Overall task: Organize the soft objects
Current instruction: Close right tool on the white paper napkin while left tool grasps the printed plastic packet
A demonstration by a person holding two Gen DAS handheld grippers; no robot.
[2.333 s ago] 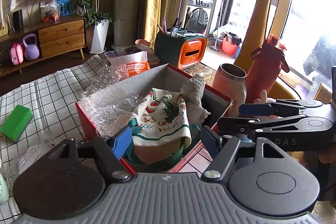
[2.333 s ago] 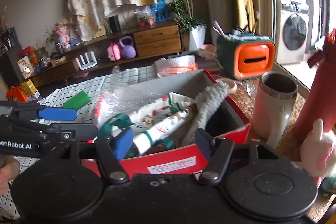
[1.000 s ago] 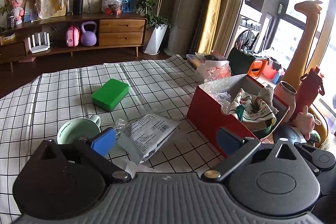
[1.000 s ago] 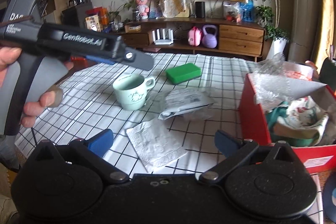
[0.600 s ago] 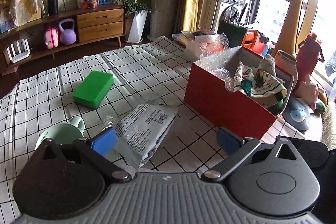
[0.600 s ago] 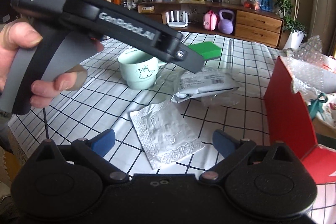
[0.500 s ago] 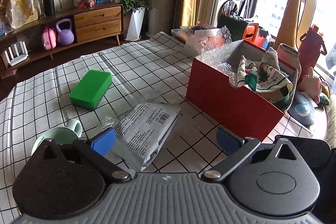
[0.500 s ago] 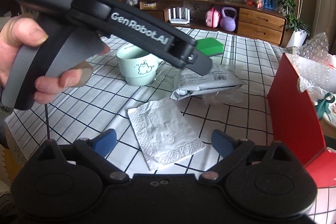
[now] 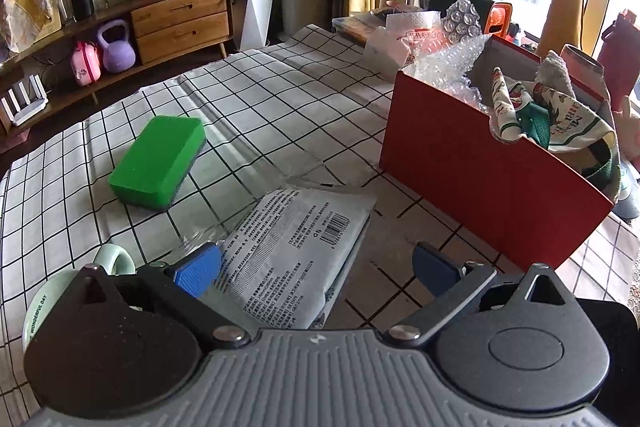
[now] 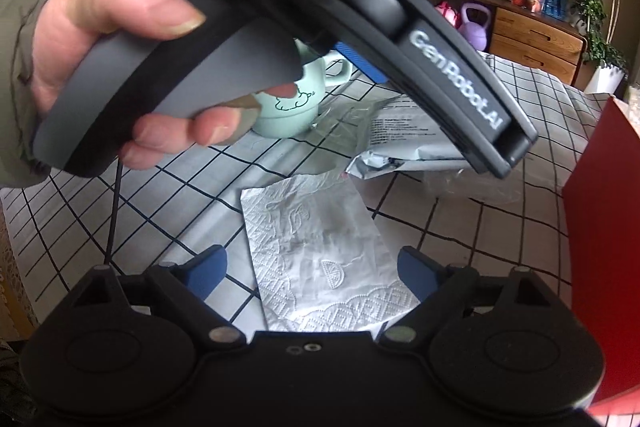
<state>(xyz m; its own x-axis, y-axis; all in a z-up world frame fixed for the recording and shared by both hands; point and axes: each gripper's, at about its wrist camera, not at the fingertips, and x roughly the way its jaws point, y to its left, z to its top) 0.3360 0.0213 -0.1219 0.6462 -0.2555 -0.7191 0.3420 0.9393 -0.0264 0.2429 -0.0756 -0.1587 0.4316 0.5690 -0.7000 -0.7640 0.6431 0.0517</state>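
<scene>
A checked tablecloth (image 9: 280, 99) carries a red box (image 9: 480, 179) stuffed with cloth, a green sponge (image 9: 158, 163), a plastic packet (image 9: 292, 255) and a paper napkin (image 10: 320, 247). The left gripper (image 9: 316, 263) gapes over the packet; the right gripper (image 10: 312, 267), jaws just narrowing yet wide, straddles the napkin, the left hand (image 10: 112, 67) blocking the mug (image 10: 296, 103).

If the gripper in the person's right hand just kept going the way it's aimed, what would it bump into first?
Most likely the white paper napkin lying flat on the checked tablecloth. It sits between the open right gripper pads, just ahead of them; how far ahead is hard to judge.

Left claw (image 9: 316, 263) wide apart, right claw (image 10: 312, 269) spread, just been narrowing, both empty
</scene>
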